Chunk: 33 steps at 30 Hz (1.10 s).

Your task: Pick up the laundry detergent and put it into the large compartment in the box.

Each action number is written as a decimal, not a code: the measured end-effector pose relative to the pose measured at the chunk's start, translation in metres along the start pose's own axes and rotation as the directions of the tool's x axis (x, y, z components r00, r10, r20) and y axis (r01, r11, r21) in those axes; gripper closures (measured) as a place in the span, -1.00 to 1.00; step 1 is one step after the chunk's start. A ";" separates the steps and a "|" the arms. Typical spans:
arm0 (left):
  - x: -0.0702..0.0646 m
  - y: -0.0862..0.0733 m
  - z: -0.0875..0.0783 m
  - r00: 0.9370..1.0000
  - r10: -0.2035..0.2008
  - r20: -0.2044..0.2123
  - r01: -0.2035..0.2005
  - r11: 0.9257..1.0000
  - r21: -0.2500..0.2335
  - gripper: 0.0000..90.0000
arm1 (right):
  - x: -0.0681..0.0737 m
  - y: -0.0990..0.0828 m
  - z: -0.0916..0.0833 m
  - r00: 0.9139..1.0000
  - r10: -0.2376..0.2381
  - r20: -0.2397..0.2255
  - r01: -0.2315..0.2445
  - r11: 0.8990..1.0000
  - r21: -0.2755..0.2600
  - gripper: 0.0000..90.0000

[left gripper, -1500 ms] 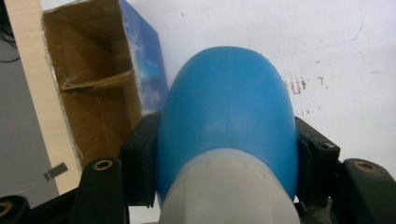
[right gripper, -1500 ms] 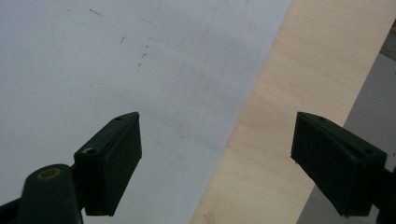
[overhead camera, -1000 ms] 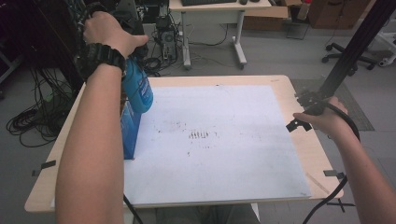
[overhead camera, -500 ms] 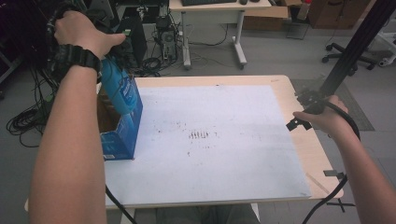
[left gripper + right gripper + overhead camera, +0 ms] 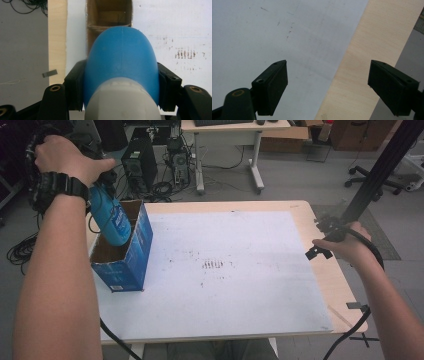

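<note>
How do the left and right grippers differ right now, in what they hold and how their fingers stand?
The left gripper is shut on the blue bottle, fingers pressed to its sides; the right gripper holds nothing, fingers wide apart. The left hangs over the open blue box at the table's left; the right sits over the white sheet's edge and bare wood at the table's right. Both have black fingers.

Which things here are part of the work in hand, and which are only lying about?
In the work:
- blue bottle, clamped in the left gripper
- open blue box under it

Lying about:
- white sheet on the table
- right gripper, open, idle
- computer tower on the floor
</note>
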State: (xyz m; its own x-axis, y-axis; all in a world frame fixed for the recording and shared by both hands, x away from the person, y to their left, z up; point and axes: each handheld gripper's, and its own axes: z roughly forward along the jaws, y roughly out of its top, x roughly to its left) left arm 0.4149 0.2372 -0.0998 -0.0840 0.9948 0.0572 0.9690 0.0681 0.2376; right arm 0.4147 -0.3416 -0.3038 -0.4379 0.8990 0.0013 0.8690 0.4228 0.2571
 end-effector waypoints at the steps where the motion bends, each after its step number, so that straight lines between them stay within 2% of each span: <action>1: 0.000 0.000 0.000 1.000 0.000 0.000 0.000 1.000 0.000 -0.17 | 0.000 0.000 0.000 1.000 0.000 0.000 0.000 1.000 0.000 -0.64; 9: 0.008 -0.002 0.003 0.999 -0.013 -0.037 0.013 1.000 -0.004 -0.17 | 0.001 0.000 -0.001 1.000 -0.002 0.006 0.002 1.000 0.004 -0.64; 33: 0.008 -0.001 0.017 0.999 -0.005 -0.036 0.006 1.000 0.020 -0.17 | 0.000 -0.002 -0.002 1.000 0.004 0.010 -0.004 1.000 0.007 -0.64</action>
State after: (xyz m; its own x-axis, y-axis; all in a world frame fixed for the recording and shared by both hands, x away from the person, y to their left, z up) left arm 0.4172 0.2465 -0.1159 -0.0970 0.9911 0.0912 0.9729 0.0751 0.2187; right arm 0.4123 -0.3424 -0.3028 -0.4325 0.9016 -0.0069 0.8723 0.4203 0.2499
